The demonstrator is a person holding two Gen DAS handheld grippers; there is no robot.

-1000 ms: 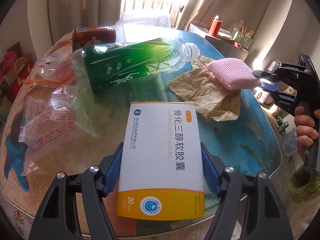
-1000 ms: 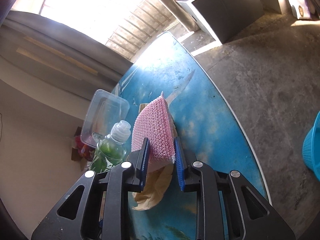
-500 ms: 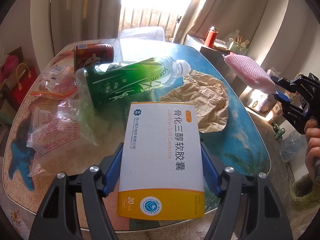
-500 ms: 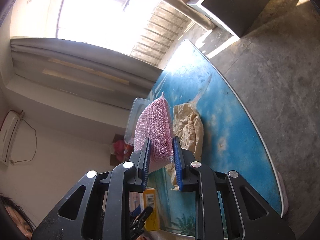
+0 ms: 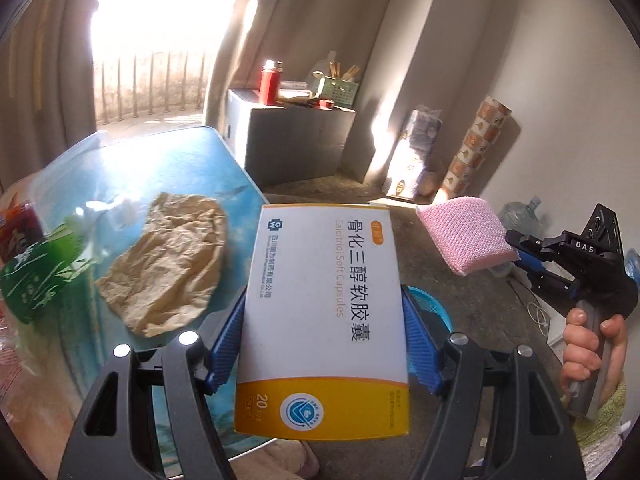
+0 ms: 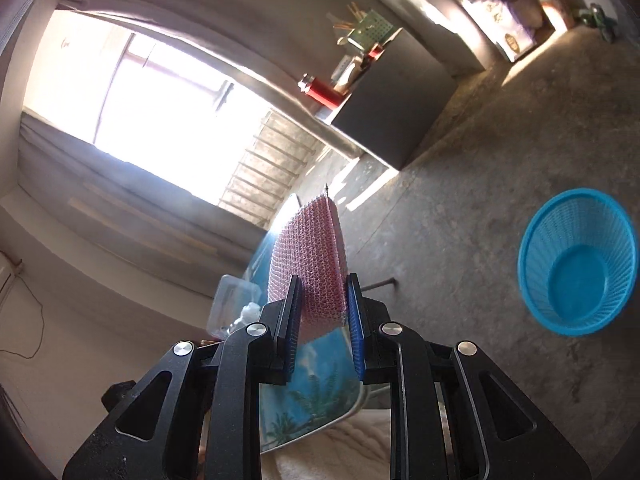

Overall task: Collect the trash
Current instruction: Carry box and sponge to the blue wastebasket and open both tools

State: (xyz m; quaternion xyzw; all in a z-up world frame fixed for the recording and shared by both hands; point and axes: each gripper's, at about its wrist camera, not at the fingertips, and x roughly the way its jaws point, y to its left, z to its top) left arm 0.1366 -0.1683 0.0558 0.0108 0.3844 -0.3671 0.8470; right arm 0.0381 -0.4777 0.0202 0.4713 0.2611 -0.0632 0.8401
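Trash lies at the left: crumpled brown paper (image 5: 164,262) on the blue table (image 5: 224,160). Beside it the left gripper (image 5: 324,344) clamps a medicine box (image 5: 324,320); the right gripper (image 6: 322,320) pinches a pink sponge (image 6: 308,260) near a blue basket (image 6: 576,264).

Blown-out window (image 6: 160,120) glare, sunlit floor patches, fisheye-bent dark edges, slight blur
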